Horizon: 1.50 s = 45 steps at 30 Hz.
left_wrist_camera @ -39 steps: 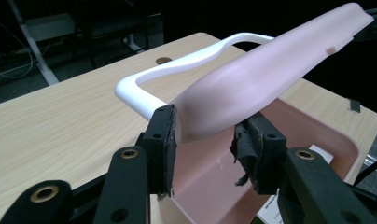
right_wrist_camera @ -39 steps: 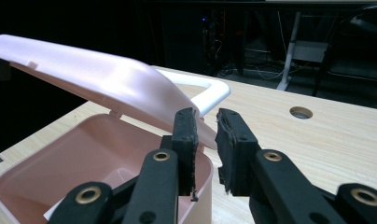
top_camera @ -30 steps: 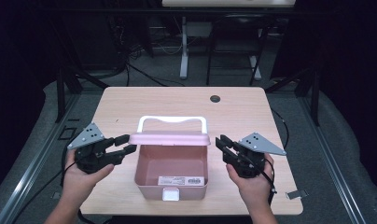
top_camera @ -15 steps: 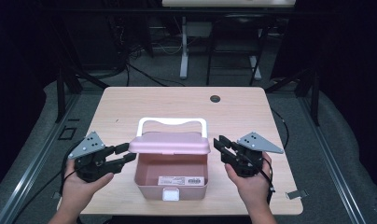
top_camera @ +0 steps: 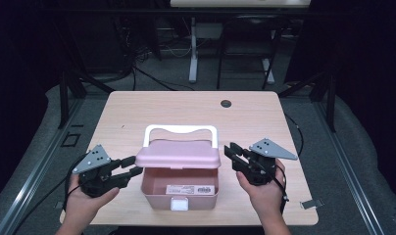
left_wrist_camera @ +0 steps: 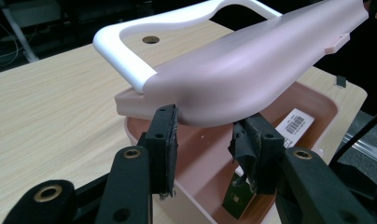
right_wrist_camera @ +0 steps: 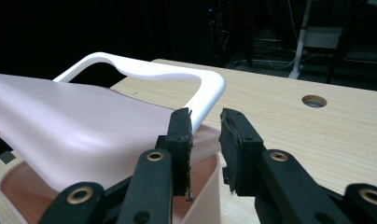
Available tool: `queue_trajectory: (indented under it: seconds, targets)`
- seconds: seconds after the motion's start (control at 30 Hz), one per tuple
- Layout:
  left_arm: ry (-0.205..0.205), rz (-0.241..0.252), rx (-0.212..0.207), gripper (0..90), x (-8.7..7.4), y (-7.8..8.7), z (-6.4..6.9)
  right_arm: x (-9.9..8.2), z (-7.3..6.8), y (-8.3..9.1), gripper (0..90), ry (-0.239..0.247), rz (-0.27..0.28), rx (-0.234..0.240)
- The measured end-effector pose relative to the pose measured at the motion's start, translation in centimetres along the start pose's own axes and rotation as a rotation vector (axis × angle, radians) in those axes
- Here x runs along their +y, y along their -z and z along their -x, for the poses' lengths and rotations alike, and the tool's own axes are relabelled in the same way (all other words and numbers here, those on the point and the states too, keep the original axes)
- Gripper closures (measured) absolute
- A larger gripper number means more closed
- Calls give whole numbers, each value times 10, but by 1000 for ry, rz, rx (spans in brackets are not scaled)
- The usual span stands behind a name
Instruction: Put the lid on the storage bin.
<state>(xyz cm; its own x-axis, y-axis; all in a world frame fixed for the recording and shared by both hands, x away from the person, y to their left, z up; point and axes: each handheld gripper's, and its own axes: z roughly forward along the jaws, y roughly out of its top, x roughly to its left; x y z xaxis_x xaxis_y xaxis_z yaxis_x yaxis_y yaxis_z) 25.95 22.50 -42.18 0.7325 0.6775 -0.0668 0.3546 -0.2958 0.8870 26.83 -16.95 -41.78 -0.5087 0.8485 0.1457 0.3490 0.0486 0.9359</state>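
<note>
On the wooden table [top_camera: 137, 110] sits a pink box [top_camera: 179, 188], near the front edge, with its pink lid [top_camera: 179, 155] lifted and tipped back. Left gripper [top_camera: 132, 166] reaches the lid's left edge, jaws spread, edge between them. Right gripper [top_camera: 232, 155] waits just beside the lid's right edge, jaws spread, holding nothing. White handle [top_camera: 180, 130] points away from the person

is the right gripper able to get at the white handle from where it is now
Probably yes. The right gripper sits just beside the lid's right end with its jaws apart, and in the right gripper view the white handle rises just beyond its fingertips with nothing in between.
</note>
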Motion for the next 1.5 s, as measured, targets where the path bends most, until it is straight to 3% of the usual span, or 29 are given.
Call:
queue_trajectory:
  seconds: [0.63,1.5]
  targets:
    - [4,-11,-7,604,-14,0,3,-6,6,-9,729,-31,-24,16]
    - [23,-22,-5,620,-26,-2,5,-7,7,-14,722,-34,-29,19]
